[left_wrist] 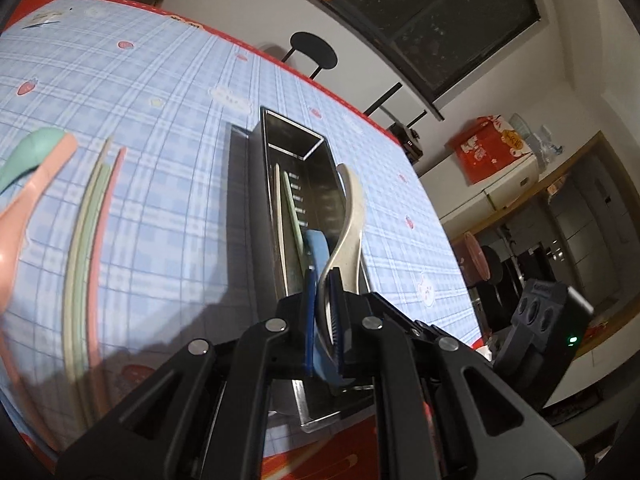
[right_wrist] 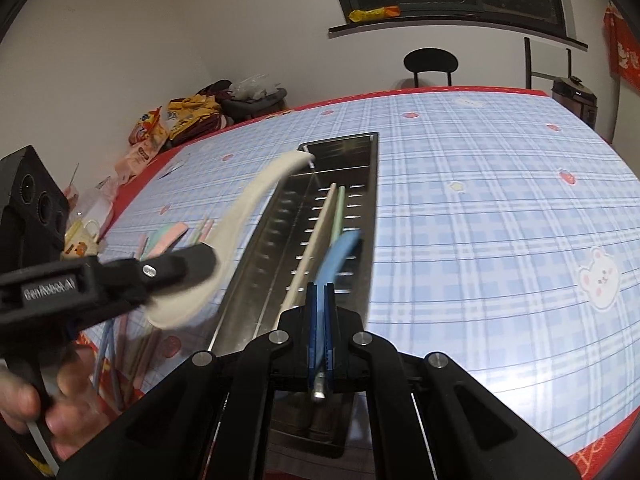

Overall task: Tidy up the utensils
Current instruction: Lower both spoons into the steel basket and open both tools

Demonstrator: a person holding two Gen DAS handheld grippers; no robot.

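- Utensils are split between a long metal tray [right_wrist: 280,236] and the blue checked surface [right_wrist: 480,220]; the tray lies lengthwise on the surface, running away from both cameras.
- The tray has rows of slots in its floor and shiny upright walls. Inside it lie a cream chopstick [right_wrist: 316,236] and a pale green chopstick [right_wrist: 339,212], side by side along its length.
- A blue spoon [right_wrist: 340,252] sits partly in the tray at its near end, its handle rising toward the right claw [right_wrist: 320,320], whose fingers are closed on that handle.
- A cream spoon [left_wrist: 350,220] is gripped at its bowl end by the left claw [left_wrist: 324,320], fingers pressed on it. In the right wrist view the spoon [right_wrist: 256,200] is blurred and slants above the tray's left wall, its handle tip reaching toward the far end.
- In the left wrist view the blue spoon [left_wrist: 318,248] shows just behind the cream one, inside the tray [left_wrist: 316,184].
- On the surface left of the tray lie more chopsticks: cream [left_wrist: 80,240], green [left_wrist: 94,208] and pink [left_wrist: 106,216], close together and roughly parallel to the tray.
- Further left, a pink spoon [left_wrist: 28,208] and a mint green spoon [left_wrist: 32,152] overlap at the frame edge.
- A person's hand [right_wrist: 60,404] holds the left claw's grip.
- Snack bags [right_wrist: 172,124] are piled at the far left corner of the surface; a black chair [right_wrist: 430,62] stands beyond its far edge.
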